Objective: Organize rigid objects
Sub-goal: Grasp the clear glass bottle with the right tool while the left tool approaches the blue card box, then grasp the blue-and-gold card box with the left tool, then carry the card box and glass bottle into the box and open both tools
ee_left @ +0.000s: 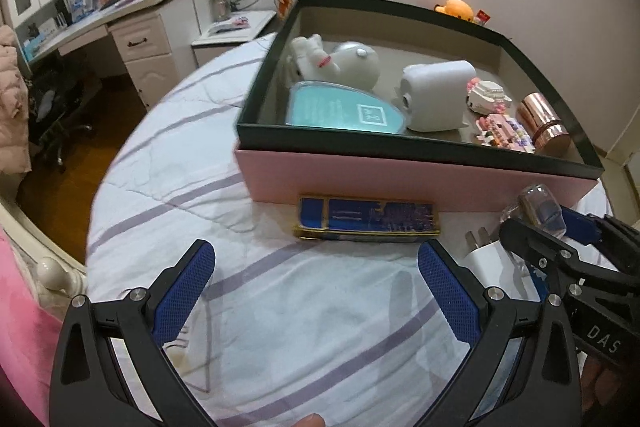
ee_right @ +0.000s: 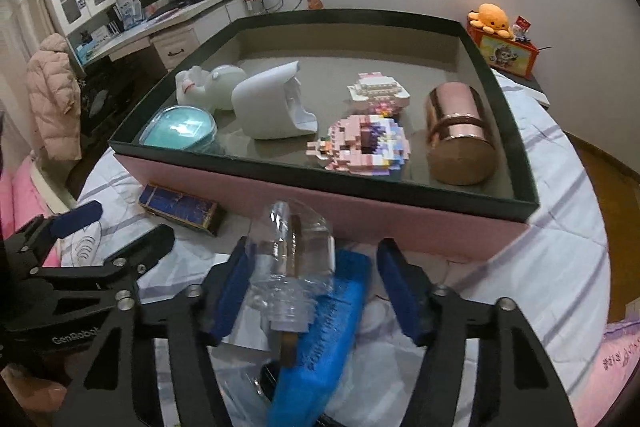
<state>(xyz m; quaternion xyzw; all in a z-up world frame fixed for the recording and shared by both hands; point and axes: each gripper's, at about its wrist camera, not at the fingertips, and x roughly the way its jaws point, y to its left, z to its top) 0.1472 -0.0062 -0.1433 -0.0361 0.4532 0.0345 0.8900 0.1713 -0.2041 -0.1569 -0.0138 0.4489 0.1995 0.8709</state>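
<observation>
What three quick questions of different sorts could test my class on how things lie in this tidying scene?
1. True or false: the copper canister lies inside the box.
2. The blue-and-gold packet lies: A) inside the box; B) on the bed, outside the box; C) on the desk.
3. How many brick models are in the box?

Key: 1 true; 2 B; 3 two.
</observation>
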